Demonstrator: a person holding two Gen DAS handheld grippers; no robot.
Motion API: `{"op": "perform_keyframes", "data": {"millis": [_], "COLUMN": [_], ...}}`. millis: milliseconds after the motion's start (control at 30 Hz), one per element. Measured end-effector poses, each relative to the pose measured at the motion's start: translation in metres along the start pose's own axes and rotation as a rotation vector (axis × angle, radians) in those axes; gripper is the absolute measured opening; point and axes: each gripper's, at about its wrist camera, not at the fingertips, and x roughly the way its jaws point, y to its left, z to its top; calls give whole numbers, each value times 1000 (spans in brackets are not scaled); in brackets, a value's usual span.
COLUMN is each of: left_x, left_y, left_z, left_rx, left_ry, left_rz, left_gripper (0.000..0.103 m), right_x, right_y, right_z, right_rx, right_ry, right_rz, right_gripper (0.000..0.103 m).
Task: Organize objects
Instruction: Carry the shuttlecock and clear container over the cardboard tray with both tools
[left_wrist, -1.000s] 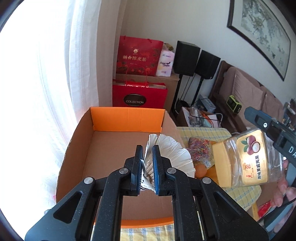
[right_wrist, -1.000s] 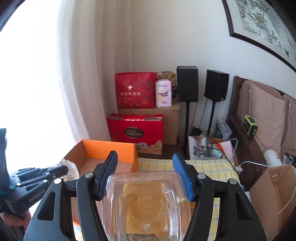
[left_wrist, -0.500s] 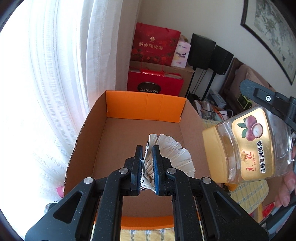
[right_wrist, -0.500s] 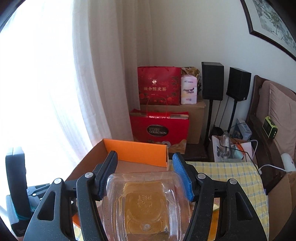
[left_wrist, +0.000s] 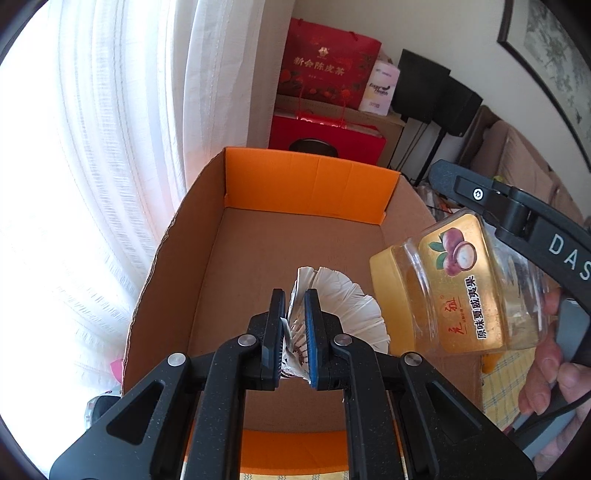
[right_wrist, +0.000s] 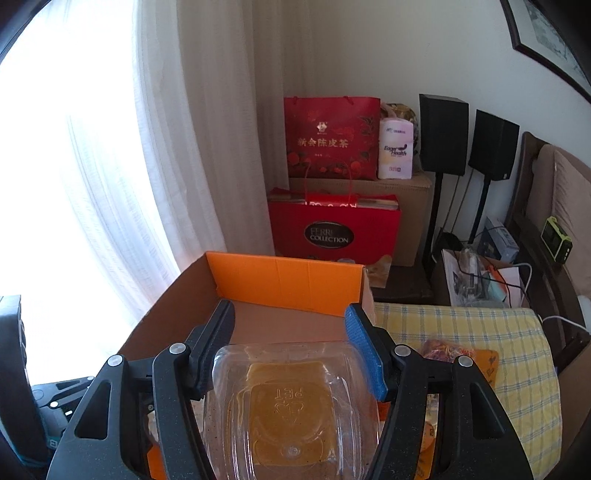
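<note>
My left gripper (left_wrist: 294, 306) is shut on a white feather shuttlecock (left_wrist: 340, 314) and holds it above the floor of an open cardboard box (left_wrist: 306, 188) with orange flaps. My right gripper (right_wrist: 290, 328) is shut on a clear plastic jar (right_wrist: 291, 402) with a yellow lid and gold label. In the left wrist view the jar (left_wrist: 458, 291) hangs over the box's right wall, lid toward the box. The box (right_wrist: 284, 280) lies just ahead of the right gripper.
A yellow checked cloth (right_wrist: 480, 332) covers the table right of the box, with a bag of coloured rubber bands (right_wrist: 443, 349) on it. White curtains (left_wrist: 110, 147) hang left. Red gift bags (right_wrist: 332, 218), a carton and black speakers (right_wrist: 443, 134) stand behind.
Both grippers have moved forward and left over the box. The jar now hangs over the box's right wall, lower and closer to the shuttlecock.
</note>
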Motion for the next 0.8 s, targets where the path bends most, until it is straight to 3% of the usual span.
{"op": "perform_keyframes", "data": {"millis": [400, 800], "left_x": [13, 15], "left_y": [7, 4], "left_z": [0, -4], "left_rx": [-10, -3], "left_ry": [34, 50], "left_rz": [9, 16], "left_gripper": [10, 10], "right_x": [43, 58], "right_y": [4, -2], "right_z": [-10, -19], "right_rx": [-10, 2], "right_ry": [98, 195], "right_rz": [-14, -9], "right_gripper": [64, 64]}}
